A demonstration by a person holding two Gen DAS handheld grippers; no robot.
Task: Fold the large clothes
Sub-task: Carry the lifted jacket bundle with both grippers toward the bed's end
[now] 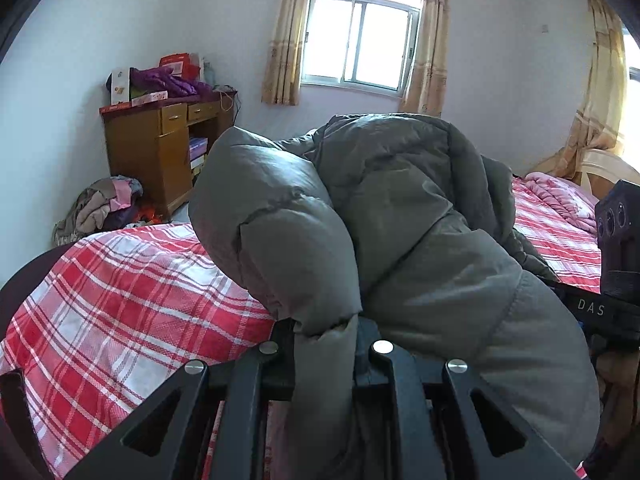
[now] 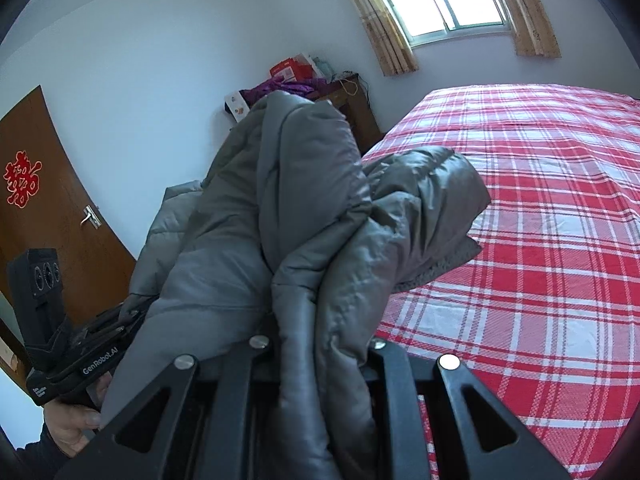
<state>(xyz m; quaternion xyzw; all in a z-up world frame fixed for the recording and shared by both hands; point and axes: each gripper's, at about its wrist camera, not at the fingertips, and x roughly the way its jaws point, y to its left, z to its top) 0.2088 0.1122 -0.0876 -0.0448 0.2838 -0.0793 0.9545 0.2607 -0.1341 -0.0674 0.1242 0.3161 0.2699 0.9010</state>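
Coat (image 1: 400, 208), a big grey padded one, hangs bunched in the air above the bed (image 1: 132, 280), with both tools clamped on folds of it. The left gripper (image 1: 326, 344) has a thick puffy edge squeezed between its jaws, and the right gripper (image 2: 320, 348) pinches a shinier fold that looks like part of the hood or lining, with a sleeve or hood end drooping toward the red plaid sheet (image 2: 540, 240). Nothing is laid flat yet, so the folding seems barely begun. The main risk, as I judge it, is the slick, bulky fabric sliding out of a jaw under its own weight. It could also land crumpled if lowered while twisted, since the two holds sit close together and the body hangs in a heap.
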